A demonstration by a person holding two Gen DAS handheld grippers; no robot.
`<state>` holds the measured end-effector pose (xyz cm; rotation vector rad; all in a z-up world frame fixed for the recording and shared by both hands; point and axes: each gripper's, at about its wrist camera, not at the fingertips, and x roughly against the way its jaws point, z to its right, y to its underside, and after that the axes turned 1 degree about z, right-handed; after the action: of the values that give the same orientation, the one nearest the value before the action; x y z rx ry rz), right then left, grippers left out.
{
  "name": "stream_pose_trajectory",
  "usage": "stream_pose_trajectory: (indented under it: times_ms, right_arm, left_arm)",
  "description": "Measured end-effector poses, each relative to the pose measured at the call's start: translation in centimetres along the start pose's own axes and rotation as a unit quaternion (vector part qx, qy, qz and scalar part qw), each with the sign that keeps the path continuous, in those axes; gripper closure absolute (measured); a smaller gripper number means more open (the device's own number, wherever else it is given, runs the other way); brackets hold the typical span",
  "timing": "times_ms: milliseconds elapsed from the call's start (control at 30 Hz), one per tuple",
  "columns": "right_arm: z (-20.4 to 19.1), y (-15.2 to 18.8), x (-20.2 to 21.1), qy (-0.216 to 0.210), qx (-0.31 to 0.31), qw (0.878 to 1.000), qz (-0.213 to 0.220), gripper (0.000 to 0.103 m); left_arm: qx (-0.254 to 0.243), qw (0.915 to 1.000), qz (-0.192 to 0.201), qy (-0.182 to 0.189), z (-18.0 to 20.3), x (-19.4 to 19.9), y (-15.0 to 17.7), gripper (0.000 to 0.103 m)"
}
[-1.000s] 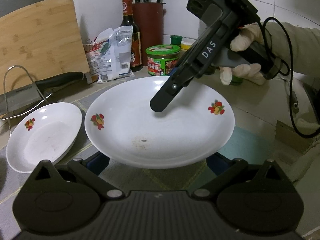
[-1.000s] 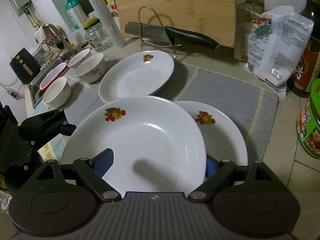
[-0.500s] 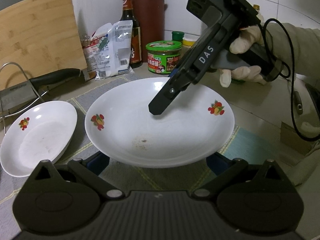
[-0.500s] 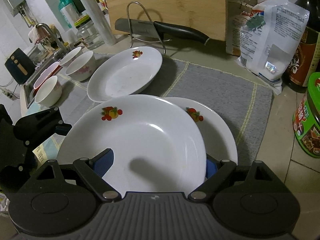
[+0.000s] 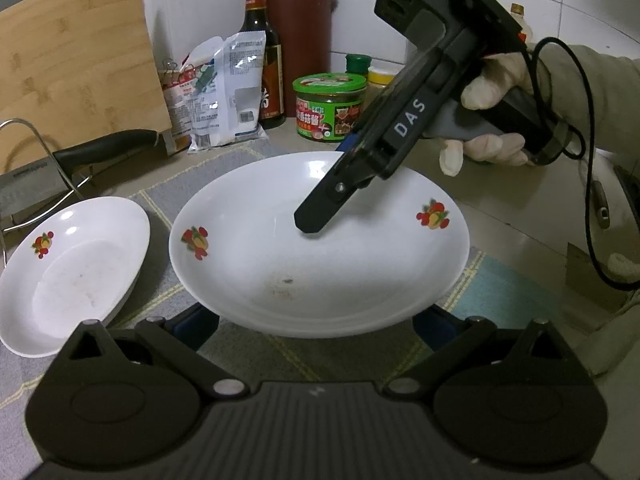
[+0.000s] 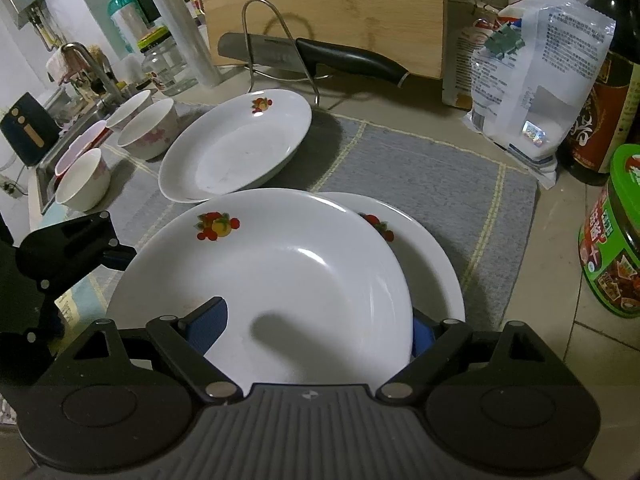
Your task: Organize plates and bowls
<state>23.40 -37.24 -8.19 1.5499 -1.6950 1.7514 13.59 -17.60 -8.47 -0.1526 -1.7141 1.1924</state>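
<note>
Fruit-print plate (image 6: 272, 280) pinched by right gripper (image 6: 316, 328), above lower plate (image 6: 432, 256); best lowered level, centred. Left gripper (image 5: 316, 320) grip unclear.

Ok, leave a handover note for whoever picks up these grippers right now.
Right gripper: shut on the rim of the top plate, one finger above it and one below.
Left gripper: open beside that plate, gripping nothing.
Second plate lies on the grey mat, partly under the held one. The third plate sits near the wire rack. The bowls are loose by the sink.
Done: no stack finished.
Left: nest the three plates, then gather the bowls.
</note>
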Motion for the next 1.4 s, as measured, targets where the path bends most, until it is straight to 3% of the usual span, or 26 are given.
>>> stream_pose_trajectory:
  times_ms: [700, 1400]
  right_arm:
    - [0.5, 0.0, -1.1, 0.022, -0.012, 1.0, -0.011, 0.009]
    - [0.8, -0.4, -1.2, 0.015, -0.036, 0.999, -0.02, 0.003]
  left_arm:
    - [-0.001, 0.9978, -0.066, 0.012, -0.5, -1.7, -1.8, 0.001]
    - [0.004, 0.9932, -0.114, 0.024, -0.8, -2.8, -3.0, 0.001]
